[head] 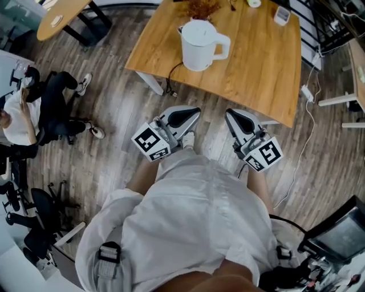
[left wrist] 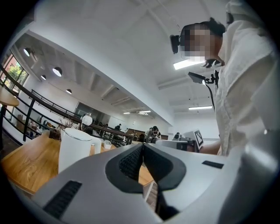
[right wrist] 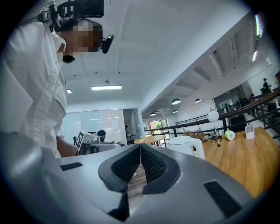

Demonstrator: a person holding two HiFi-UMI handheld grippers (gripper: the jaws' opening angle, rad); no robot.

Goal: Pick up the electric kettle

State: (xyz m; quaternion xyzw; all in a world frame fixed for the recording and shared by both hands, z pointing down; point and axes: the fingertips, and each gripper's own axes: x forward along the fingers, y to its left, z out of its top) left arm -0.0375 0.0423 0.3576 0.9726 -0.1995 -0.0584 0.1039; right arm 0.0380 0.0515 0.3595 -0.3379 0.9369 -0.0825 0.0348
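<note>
A white electric kettle [head: 199, 44] with a side handle stands on the wooden table [head: 268, 68], close to its near edge. Short of the table, over the wood floor, my left gripper [head: 194, 112] and my right gripper [head: 229, 114] are held side by side, each pointing towards the other. Both are shut with nothing between the jaws. In the left gripper view the kettle [left wrist: 74, 148] stands left of the closed jaws of the left gripper [left wrist: 143, 146]. In the right gripper view the kettle [right wrist: 186, 145] shows to the right of the right gripper [right wrist: 140, 146].
A dried plant [head: 199, 8] and a small white box [head: 281, 16] sit farther back on the table. The kettle's black cord [head: 171, 74] hangs off the near edge. A person [head: 23, 114] sits at left beside a round table [head: 57, 20]. A white cable [head: 305, 148] trails across the floor at right.
</note>
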